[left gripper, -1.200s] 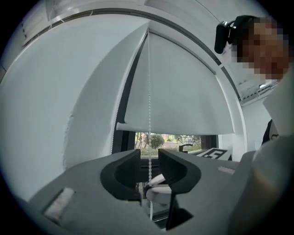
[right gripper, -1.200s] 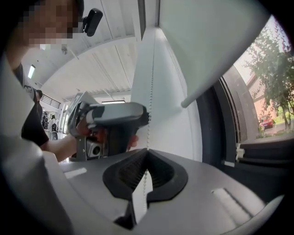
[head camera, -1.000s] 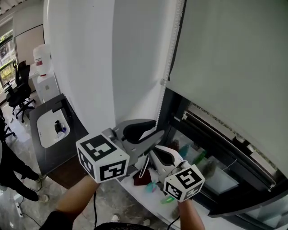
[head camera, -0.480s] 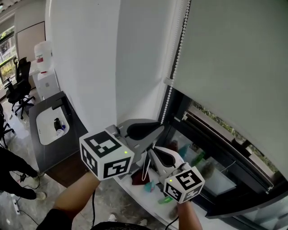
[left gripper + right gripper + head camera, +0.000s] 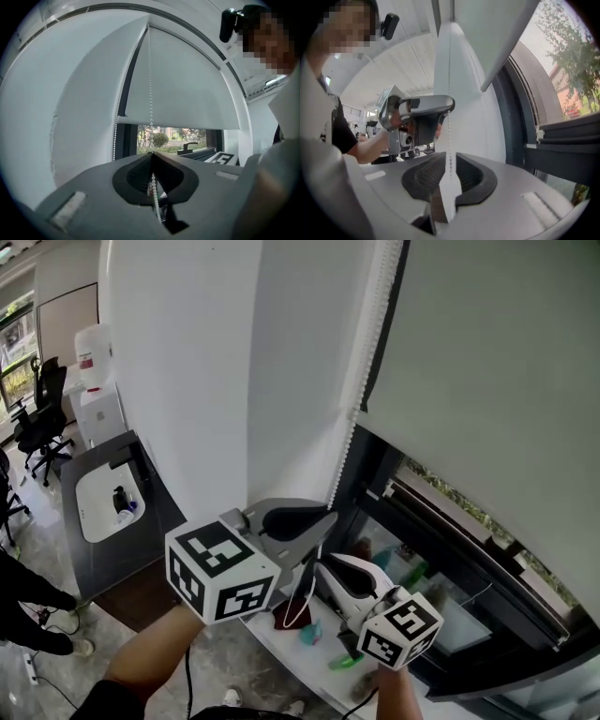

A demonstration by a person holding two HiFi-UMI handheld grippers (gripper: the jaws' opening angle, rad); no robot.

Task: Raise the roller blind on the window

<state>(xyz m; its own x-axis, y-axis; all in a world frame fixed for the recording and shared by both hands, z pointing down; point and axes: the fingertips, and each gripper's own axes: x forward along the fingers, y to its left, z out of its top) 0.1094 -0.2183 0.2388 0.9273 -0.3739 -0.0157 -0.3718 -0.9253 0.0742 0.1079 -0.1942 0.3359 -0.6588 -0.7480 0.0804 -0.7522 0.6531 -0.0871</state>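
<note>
- The left gripper (image 5: 151, 154) was shown with its jaws just closed, pinched at their tips on the bead chain (image 5: 150, 89).
- The right gripper (image 5: 450, 158) was held lower on the same chain. Its jaws had just been opened, and the chain ran through the gap untouched by the pads.
- The roller blind (image 5: 487, 362) was hung over the upper part of the window (image 5: 171, 139), with a strip of glass left bare beneath its bottom edge. The chain was hung at the blind's left edge, beside a white wall (image 5: 187, 381).
- It was judged that the beads could be pulled through the left jaws by a sharp tug, since only the tips were closed on them.
- It was judged that the slack chain could be swung out of the open right jaws, and the next grasp missed.
- No container could be surely made out. Small things (image 5: 345, 661), green and dark red, were seen on the sill (image 5: 267, 626), too blurred to be named.
</note>
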